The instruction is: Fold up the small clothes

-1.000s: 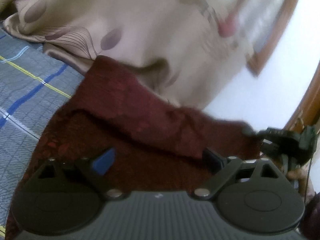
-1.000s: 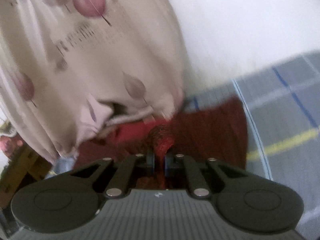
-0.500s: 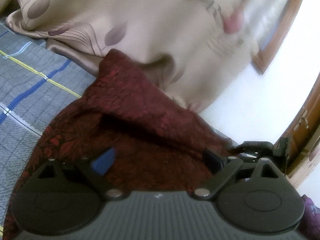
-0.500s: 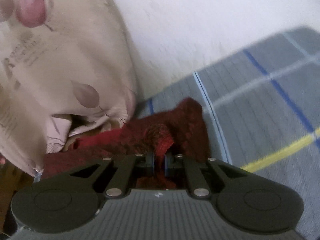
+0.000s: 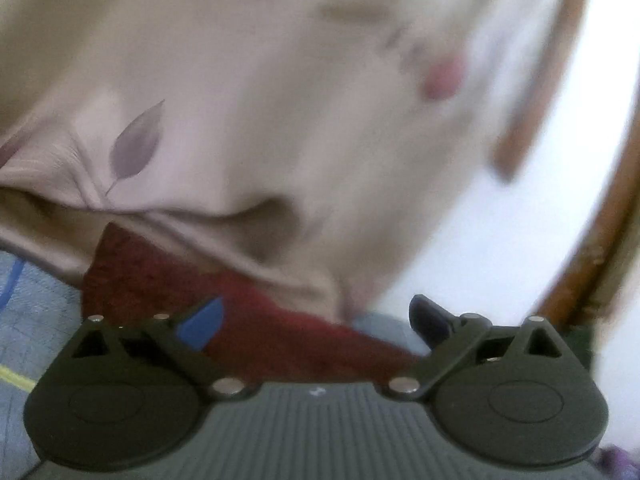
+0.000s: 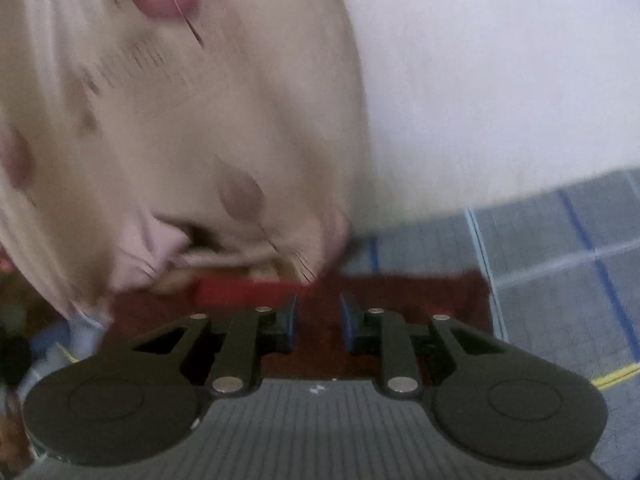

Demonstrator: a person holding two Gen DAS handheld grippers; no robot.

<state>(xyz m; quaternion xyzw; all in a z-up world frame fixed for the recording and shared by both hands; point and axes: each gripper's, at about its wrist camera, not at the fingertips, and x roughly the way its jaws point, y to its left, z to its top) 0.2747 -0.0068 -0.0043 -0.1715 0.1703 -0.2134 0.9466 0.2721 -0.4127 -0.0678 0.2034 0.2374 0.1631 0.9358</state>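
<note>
A dark red patterned garment [image 5: 168, 284] lies flat on the grey checked bedsheet [image 5: 32, 312], its far edge against the beige curtain [image 5: 240, 100]. My left gripper [image 5: 316, 320] is wide open just above the garment's near part, with nothing between its fingers. In the right wrist view the same garment [image 6: 420, 296] lies flat under my right gripper [image 6: 318, 318], whose jaws stand a little apart and hold nothing. Both views are blurred.
The beige leaf-print curtain [image 6: 160, 120] hangs over the far side of the bed. A white wall [image 6: 500, 80] stands behind it. A wooden frame [image 5: 600, 220] runs at the right. The checked sheet [image 6: 560, 260] extends to the right.
My right gripper has opened and let go of the red cloth, which now lies flat. Both grippers have moved closer to the curtain. The left gripper stays open.
</note>
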